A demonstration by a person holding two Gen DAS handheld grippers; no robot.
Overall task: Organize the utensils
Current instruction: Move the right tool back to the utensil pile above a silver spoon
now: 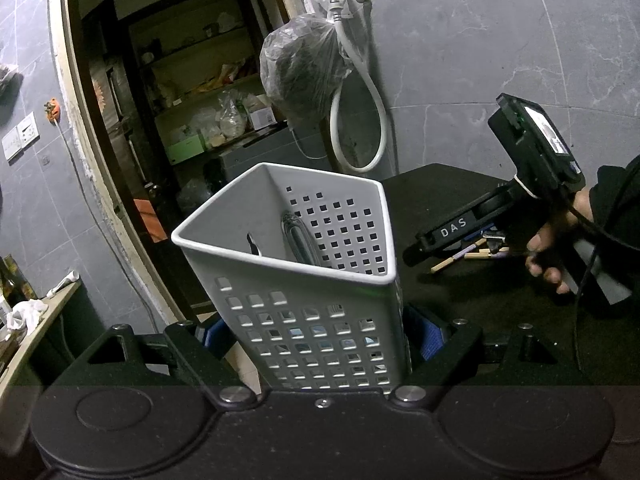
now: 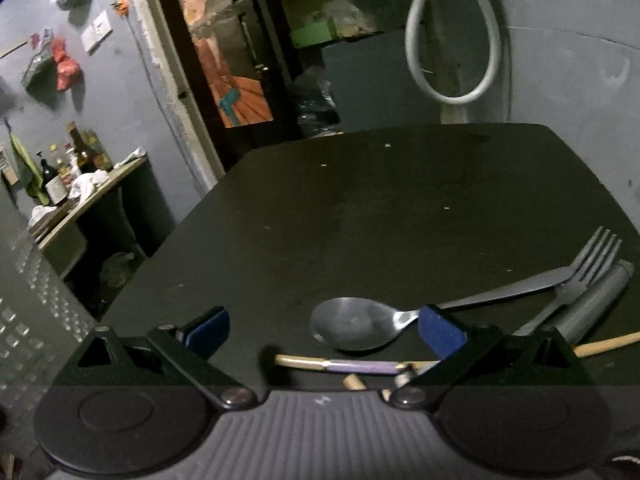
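The left hand-held gripper (image 1: 318, 334) is clenched on the white perforated plastic utensil basket (image 1: 304, 280), its blue pads pressing both sides near the base, at the near edge of the dark table (image 2: 380, 208). A dark grey handle (image 1: 298, 240) leans inside the basket. The right hand-held gripper (image 2: 322, 330) is released, jaws spread above the table, over a steel spoon (image 2: 352, 326) and a lilac-handled utensil (image 2: 352, 366). A steel fork (image 2: 576, 280) and a grey cylindrical handle (image 2: 596, 300) lie just right.
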